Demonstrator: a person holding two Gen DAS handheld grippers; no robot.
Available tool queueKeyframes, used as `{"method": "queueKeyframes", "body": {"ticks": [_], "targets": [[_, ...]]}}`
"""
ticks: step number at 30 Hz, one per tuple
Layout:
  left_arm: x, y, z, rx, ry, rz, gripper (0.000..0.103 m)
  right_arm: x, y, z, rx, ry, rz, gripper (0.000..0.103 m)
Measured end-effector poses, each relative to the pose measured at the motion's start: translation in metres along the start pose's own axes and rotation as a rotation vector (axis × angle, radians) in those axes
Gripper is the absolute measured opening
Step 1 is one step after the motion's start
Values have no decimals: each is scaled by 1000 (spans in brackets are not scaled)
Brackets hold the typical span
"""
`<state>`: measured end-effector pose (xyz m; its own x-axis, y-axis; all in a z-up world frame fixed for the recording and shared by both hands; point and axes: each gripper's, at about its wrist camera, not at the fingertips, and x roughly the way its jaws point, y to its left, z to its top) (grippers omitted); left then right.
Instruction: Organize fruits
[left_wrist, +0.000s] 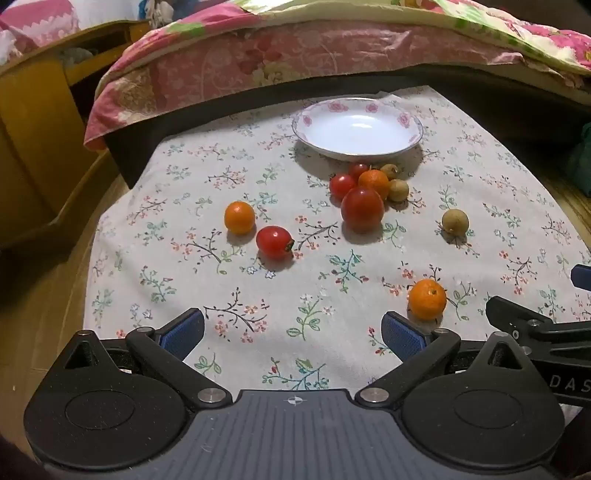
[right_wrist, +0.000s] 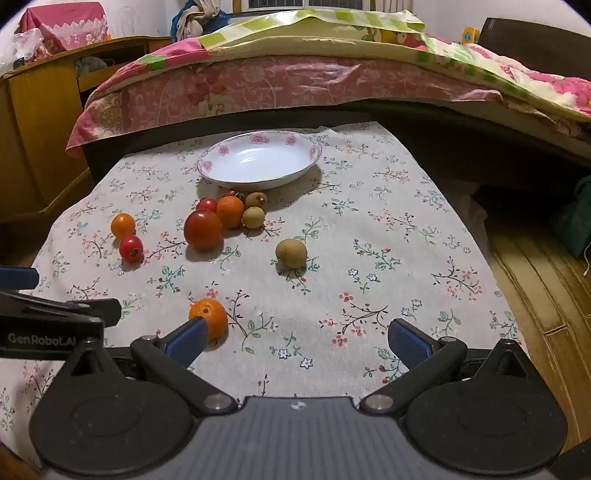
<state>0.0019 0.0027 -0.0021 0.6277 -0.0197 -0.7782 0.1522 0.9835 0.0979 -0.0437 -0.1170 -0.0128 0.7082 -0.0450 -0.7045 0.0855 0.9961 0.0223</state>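
- The floral tablecloth (left_wrist: 258, 295) ends at a left edge that drops to wooden floor, with a yellow wooden cabinet (left_wrist: 33, 147) beyond it.
- The left gripper (left_wrist: 291, 336) hangs over the cloth's near side with its jaws spread wide and only bare cloth between its blue pads; nothing is held.
- A broad strip of cloth lies free ahead of it, up to a small orange (left_wrist: 239, 217) and a red tomato (left_wrist: 274, 243), which sit just beside each other.
- In the middle, near the far edge, stands a white plate (left_wrist: 406, 122) with pink roses on its rim, empty inside; behind it runs the dark bed frame under a pink quilt (left_wrist: 258, 62).
- Just in front of the plate a cluster is packed together: a large tomato (left_wrist: 362, 209), two smaller tomatoes, an orange and two tan longans.
- A lone longan (right_wrist: 291, 253) sits apart to the right of the cluster.
- A near orange (right_wrist: 210, 317) lies just beside the right gripper's left finger.
- The right gripper (right_wrist: 295, 341) is likewise fully spread and empty.
- Its right side has open cloth, then the edge and plank floor (right_wrist: 535, 280).
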Motion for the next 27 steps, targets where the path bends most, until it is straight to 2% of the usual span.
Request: {"method": "queueKeyframes", "body": {"ticks": [5,27], "targets": [[0,-5,-7,14,-9,26,103,0,0,-1,-1,1,1,103],[7,-9,-8,4,24,14,103,4,-1,-1,3,22,-8,103]]}}
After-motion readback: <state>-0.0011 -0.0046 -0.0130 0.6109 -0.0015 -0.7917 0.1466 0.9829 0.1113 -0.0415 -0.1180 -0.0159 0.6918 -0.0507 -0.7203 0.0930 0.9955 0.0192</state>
